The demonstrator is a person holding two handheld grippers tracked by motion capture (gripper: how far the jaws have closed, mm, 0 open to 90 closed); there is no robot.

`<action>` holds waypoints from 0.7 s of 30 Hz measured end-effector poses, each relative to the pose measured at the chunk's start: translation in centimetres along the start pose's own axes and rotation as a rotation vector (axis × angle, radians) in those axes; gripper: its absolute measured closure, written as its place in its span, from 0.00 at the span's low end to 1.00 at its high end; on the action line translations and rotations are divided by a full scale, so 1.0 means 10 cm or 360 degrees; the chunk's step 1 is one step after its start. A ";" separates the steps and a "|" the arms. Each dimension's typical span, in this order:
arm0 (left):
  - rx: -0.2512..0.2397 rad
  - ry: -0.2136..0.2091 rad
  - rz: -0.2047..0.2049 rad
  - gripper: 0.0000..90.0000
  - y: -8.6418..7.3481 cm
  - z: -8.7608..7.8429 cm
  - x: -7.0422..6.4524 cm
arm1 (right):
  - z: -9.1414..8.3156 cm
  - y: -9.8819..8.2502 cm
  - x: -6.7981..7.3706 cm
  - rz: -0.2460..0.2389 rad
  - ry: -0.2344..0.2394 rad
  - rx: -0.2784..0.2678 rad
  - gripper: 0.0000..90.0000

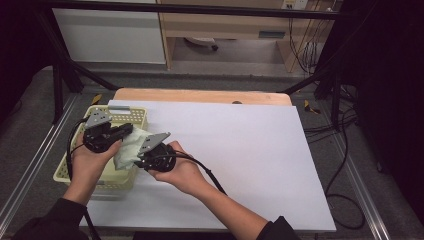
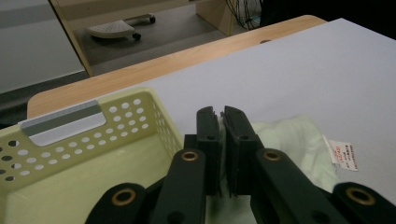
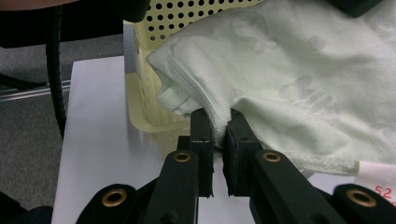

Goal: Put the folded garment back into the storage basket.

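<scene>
Cloth: a pale green towel [image 1: 127, 149], soft and limp, draped over the right-hand wall of the basket [image 1: 131, 116] — part of it inside, part spilling out onto the tabletop [image 1: 250, 150].
Basket: pale yellow, perforated plastic, at the left edge of the tabletop; its floor looks bare in the left gripper view.
Left hand-held gripper [image 2: 219, 140]: above the basket's right wall, jaws nearly together with a fold of the cloth pinched between them.
Right hand-held gripper [image 3: 217, 135]: just outside the basket's right wall, jaws clamped on a bunched, hemmed edge of the cloth.
Tag: a small white label with red print [image 2: 343, 156] is sewn on the cloth's outer edge, on the side away from the basket.
Handling: light and floppy, I judge — it will sag and fold wherever it is not held, and will not slip easily from rubbery pads. Nothing fragile about it.
Where to hold: at the stitched hem or a corner, where the fabric is doubled and gives the jaws more to bite; two grips set well apart along one edge would keep it spread.
Risk: the hanging part may catch on the basket's rim and drag the light basket along.
</scene>
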State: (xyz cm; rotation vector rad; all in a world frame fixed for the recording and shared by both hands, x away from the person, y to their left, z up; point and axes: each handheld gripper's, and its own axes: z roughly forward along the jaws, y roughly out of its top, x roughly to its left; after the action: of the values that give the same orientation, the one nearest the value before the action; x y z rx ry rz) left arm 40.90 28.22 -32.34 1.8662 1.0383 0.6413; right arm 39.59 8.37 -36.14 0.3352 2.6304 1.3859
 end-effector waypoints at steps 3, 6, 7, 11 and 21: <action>0.0000 0.0005 -0.0006 0.95 0.00 0.00 0.01 | 0.01 0.00 -0.01 -0.0002 0.0008 -0.0013 0.93; 0.0000 0.0011 -0.0008 0.95 -0.01 0.00 0.03 | 0.03 0.00 -0.01 -0.0006 0.0011 -0.0021 0.93; -0.0002 0.0013 -0.0009 0.95 -0.01 -0.01 0.03 | 0.03 0.00 -0.01 -0.0007 0.0010 -0.0024 0.93; 0.0000 0.0020 -0.0015 0.95 -0.01 -0.01 0.05 | 0.06 0.01 -0.01 0.0000 0.0014 -0.0037 0.93; 0.0002 0.0041 -0.0022 0.95 0.00 -0.03 0.09 | 0.12 0.02 -0.02 0.0018 0.0019 -0.0072 0.93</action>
State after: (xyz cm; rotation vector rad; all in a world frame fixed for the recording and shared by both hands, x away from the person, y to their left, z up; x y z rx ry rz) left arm 41.16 29.16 -32.20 1.8545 1.0676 0.6581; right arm 40.09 9.40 -36.61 0.3379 2.6062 1.4529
